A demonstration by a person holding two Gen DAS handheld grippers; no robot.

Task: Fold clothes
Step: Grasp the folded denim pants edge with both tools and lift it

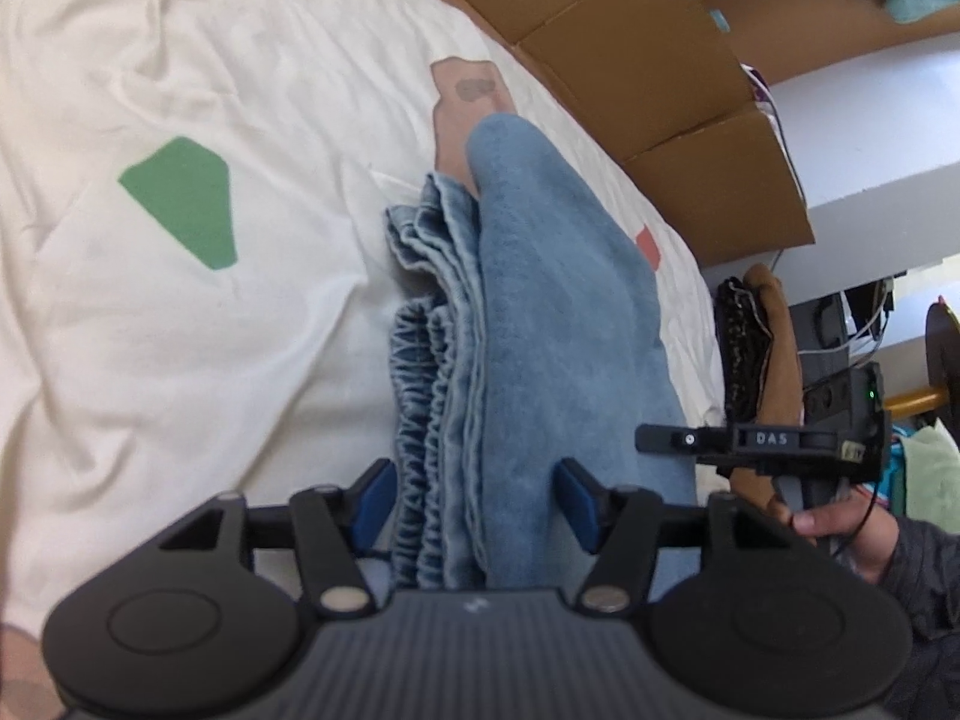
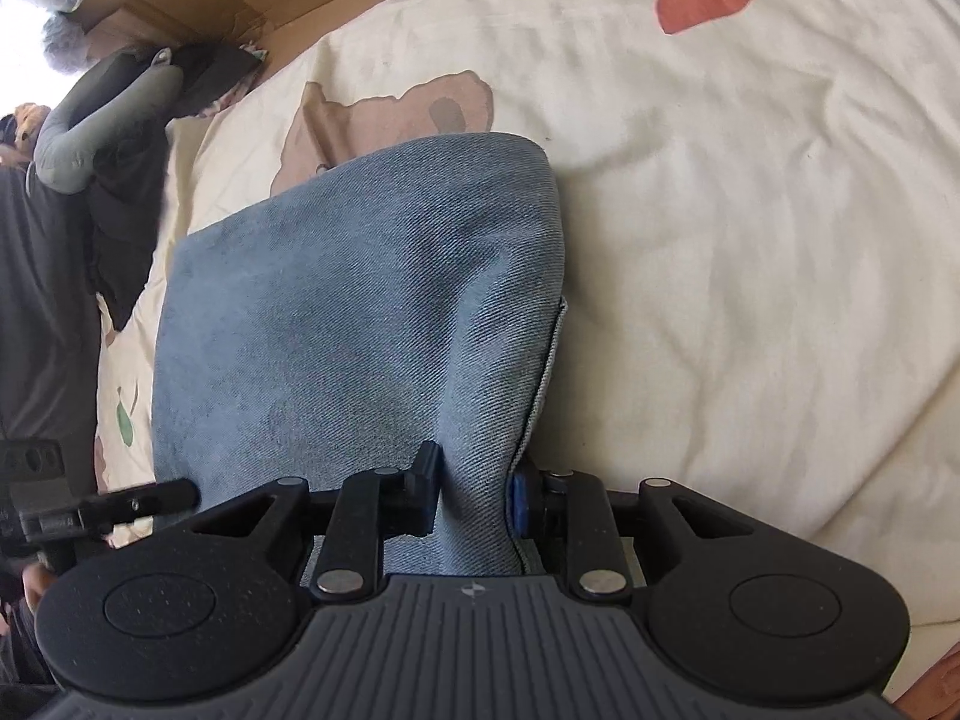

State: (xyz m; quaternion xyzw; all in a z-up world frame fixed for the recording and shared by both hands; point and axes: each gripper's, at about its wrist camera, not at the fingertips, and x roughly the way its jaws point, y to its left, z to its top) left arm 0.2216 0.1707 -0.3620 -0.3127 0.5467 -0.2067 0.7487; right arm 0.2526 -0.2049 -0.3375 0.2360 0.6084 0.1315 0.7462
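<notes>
Two claws, left claw [image 1: 477, 504] astride denim garment [image 1: 540, 324], right claw [image 2: 474, 501] pinching it

We see light blue denim jeans [image 1: 540, 324], folded into a thick stack with the gathered elastic waistband showing along one edge, lying on the cream bed sheet [image 1: 180, 330].

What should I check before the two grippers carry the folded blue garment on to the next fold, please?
1. Left gripper holds the blue denim garment: ok, stacked layers sit between its blue pads.
2. Right gripper holds it: ok, shut on a pinch of fabric.
3. Layers aligned: not ok, gathered edges fan out at the left gripper's side.
4. Bedsheet caught in either grip: cannot tell.
5. Landing area free: ok, bare sheet around the garment.
6. Cardboard boxes clear of the path: ok, beyond the bed's edge.
</notes>
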